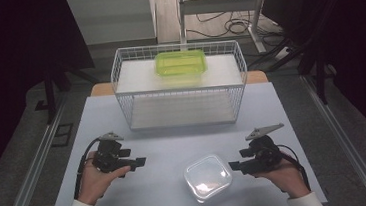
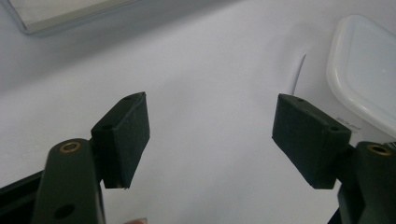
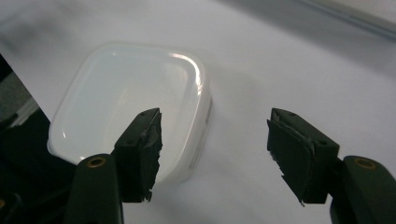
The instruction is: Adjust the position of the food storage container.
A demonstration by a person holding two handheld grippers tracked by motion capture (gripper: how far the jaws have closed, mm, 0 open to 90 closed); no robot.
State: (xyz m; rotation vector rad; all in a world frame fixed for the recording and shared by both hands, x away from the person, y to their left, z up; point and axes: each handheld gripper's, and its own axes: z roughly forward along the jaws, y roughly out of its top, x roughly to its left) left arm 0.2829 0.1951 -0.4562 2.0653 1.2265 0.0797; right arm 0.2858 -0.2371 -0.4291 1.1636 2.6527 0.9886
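A clear, lidded plastic container (image 1: 208, 177) sits near the table's front edge, right of centre. My right gripper (image 1: 234, 167) is just right of it and points at it. In the right gripper view the jaws (image 3: 215, 126) stand open; the container (image 3: 130, 102) lies ahead and to the left, and its near corner reaches behind the left fingertip without being pressed. My left gripper (image 1: 138, 163) is at the left, open and empty, pointing right. In the left gripper view the jaws (image 2: 210, 112) frame bare table, with the container (image 2: 364, 70) at the right edge.
A white wire basket (image 1: 180, 89) stands at the back middle of the pale table (image 1: 164, 144) with a green lidded container (image 1: 180, 63) in it. Its base edge (image 2: 56, 14) is visible in the left gripper view. Dark floor and rails flank the table.
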